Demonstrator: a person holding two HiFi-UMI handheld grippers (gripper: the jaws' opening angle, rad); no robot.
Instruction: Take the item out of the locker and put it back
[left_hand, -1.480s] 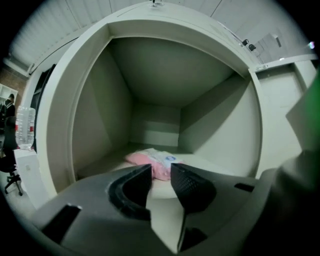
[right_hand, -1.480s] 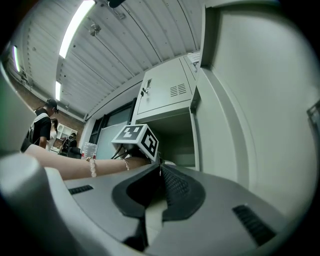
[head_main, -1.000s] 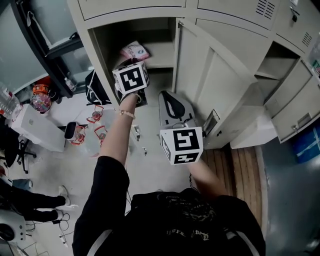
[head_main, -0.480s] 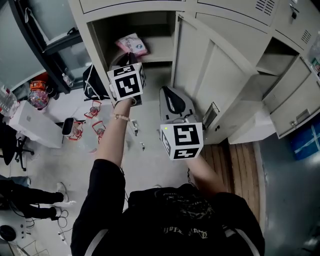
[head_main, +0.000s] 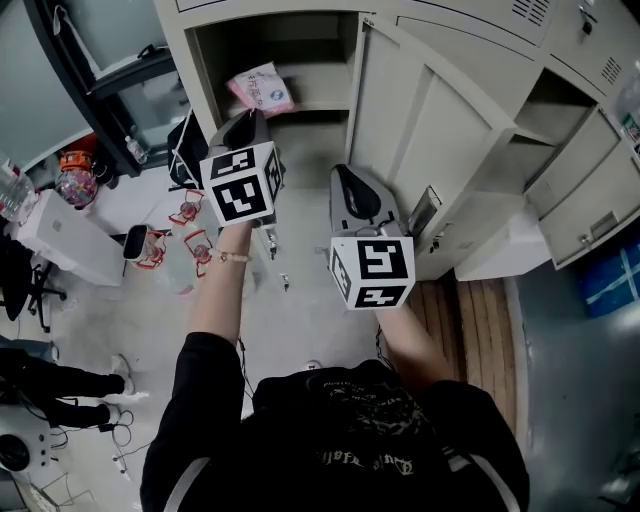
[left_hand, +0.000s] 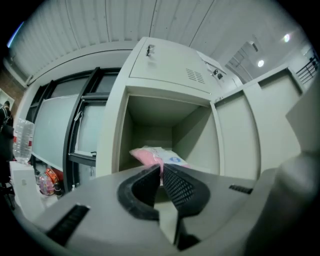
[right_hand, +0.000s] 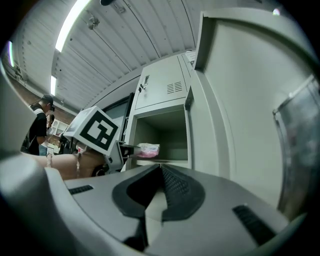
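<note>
Drawn back from the locker (head_main: 178, 50) since a second ago, the left gripper (left_hand: 161, 169) now sits a little farther outside its mouth. Its jaws have just been closing, and they pinch the near edge of the pink packet (head_main: 262, 90), with a thin strip of pink showing between the pads. The packet is at the front of the locker's open compartment. In the right gripper view it seems to hang just above the shelf (right_hand: 167, 160) rather than rest on it. The right gripper (right_hand: 160, 172) waits outside the locker, beside its open door (head_main: 420, 130), jaws pressed together on nothing.

The step in hand looks like the take-out. The hold is only on a soft, thin edge, so the pull should be level and steady — a jerk could slip the wrapper from the pads. The free end will probably droop, so it is best lifted clear of the shelf's front lip before coming out. Stay centred in the locker's mouth, away from its side wall and door edge.
</note>
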